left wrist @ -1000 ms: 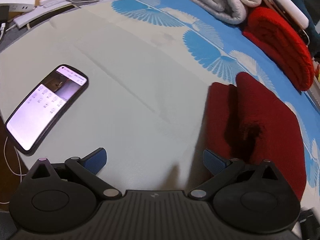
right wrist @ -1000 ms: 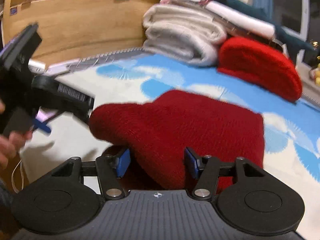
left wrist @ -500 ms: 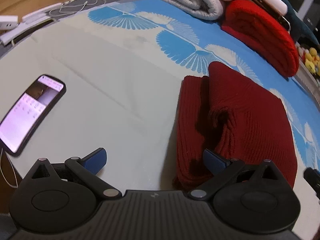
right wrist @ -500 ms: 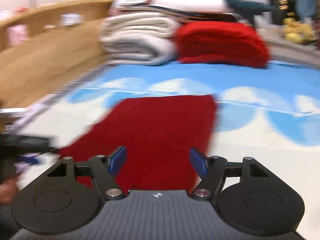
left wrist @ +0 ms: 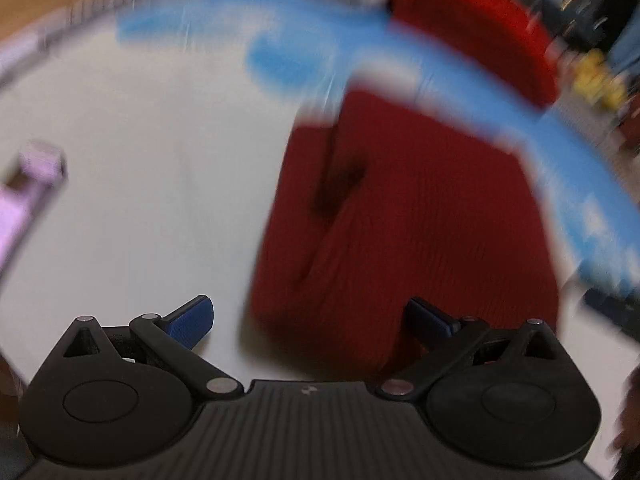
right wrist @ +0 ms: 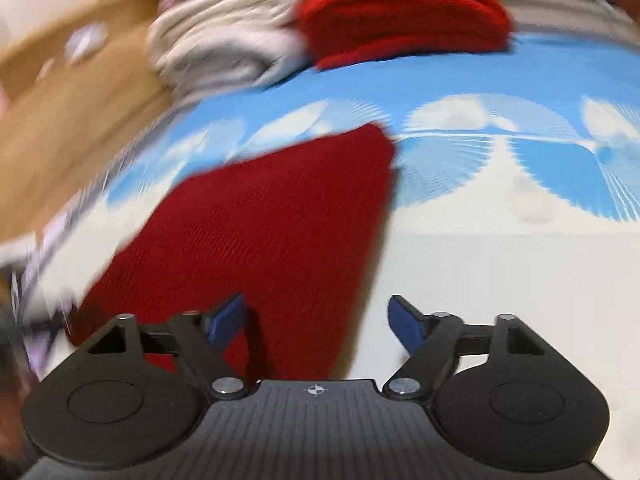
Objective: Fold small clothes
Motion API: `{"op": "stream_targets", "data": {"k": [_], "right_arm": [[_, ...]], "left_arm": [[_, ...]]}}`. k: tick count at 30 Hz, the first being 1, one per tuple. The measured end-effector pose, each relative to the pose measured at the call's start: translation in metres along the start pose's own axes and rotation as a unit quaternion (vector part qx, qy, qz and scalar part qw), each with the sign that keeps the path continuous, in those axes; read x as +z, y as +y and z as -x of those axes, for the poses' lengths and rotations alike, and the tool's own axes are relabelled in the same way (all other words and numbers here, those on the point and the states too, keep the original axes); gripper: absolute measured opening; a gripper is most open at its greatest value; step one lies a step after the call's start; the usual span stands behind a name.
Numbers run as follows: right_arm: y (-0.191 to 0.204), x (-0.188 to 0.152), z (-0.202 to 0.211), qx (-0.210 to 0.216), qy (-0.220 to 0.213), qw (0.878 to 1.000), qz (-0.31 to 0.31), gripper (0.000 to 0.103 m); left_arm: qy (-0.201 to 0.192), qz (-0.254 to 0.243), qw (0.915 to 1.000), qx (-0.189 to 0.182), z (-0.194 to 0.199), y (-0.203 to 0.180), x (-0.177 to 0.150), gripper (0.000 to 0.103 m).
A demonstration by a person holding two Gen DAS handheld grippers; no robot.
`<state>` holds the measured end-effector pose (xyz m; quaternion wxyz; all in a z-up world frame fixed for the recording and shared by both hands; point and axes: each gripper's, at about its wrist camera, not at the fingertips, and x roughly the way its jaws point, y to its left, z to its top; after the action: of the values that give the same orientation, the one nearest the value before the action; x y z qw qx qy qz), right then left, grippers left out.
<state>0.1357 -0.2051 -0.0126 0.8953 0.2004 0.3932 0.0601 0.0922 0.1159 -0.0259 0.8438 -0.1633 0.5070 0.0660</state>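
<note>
Now, left wrist view: the left gripper (left wrist: 308,320) is hanging wide open and empty over the ribbed dark-red knit (left wrist: 400,216), folded at centre right, a glowing phone (left wrist: 24,196) at left. Right wrist view: the right gripper (right wrist: 316,320), jaws just opening, is holding nothing; the knit (right wrist: 260,232) is lying centre-left, a bright red bundle (right wrist: 400,12) up top.

A blue-and-white patterned sheet (right wrist: 500,92) covers the bed beside a wooden headboard (right wrist: 72,92), blurred.
</note>
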Motion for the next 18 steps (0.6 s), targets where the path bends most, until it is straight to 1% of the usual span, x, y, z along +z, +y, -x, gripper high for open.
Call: {"op": "stream_targets", "data": {"k": [1,2,3,5,7,9,10,11,13,15,16,17,18], "right_arm": [[-0.009,0.007,-0.006,0.007,0.002,0.999,-0.034,0.085],[-0.017,0.014,-0.016,0.016,0.009,0.998,-0.064,0.088],[-0.023,0.021,-0.027,0.024,0.023,0.996,-0.088,0.088],[-0.031,0.036,-0.058,0.036,0.061,0.990,-0.121,0.088],[-0.031,0.052,-0.086,0.045,0.081,0.987,-0.135,0.090],[-0.021,0.066,-0.105,0.042,0.083,0.987,-0.129,0.093],[-0.015,0.073,-0.117,0.033,0.085,0.989,-0.118,0.094],[-0.010,0.079,-0.128,0.022,0.086,0.990,-0.110,0.098],[-0.005,0.083,-0.147,0.009,0.095,0.991,-0.091,0.098],[-0.003,0.078,-0.149,0.008,0.096,0.992,-0.084,0.088],[-0.001,0.077,-0.147,0.003,0.090,0.993,-0.071,0.078],[0.002,0.075,-0.143,0.002,0.081,0.995,-0.053,0.063],[0.004,0.074,-0.135,-0.001,0.072,0.997,-0.039,0.056]], "left_arm": [[0.024,0.033,0.9991,-0.008,-0.010,0.007,-0.002,0.103],[0.038,0.080,0.9957,-0.025,-0.014,0.016,-0.003,0.103],[0.041,0.104,0.9931,-0.035,-0.015,0.021,-0.001,0.103],[0.042,0.102,0.9930,-0.042,-0.017,0.021,0.005,0.103],[0.045,0.110,0.9919,-0.046,-0.021,0.023,0.007,0.103],[0.039,0.123,0.9904,-0.050,-0.024,0.025,0.008,0.103],[0.036,0.124,0.9903,-0.051,-0.025,0.024,0.009,0.103],[0.034,0.126,0.9901,-0.052,-0.026,0.023,0.011,0.103],[0.031,0.131,0.9894,-0.053,-0.029,0.021,0.013,0.103],[0.028,0.135,0.9890,-0.053,-0.030,0.021,0.016,0.103],[0.027,0.138,0.9886,-0.053,-0.031,0.021,0.017,0.103],[0.026,0.141,0.9883,-0.053,-0.032,0.020,0.019,0.103],[0.023,0.139,0.9887,-0.051,-0.033,0.019,0.020,0.103]]}}
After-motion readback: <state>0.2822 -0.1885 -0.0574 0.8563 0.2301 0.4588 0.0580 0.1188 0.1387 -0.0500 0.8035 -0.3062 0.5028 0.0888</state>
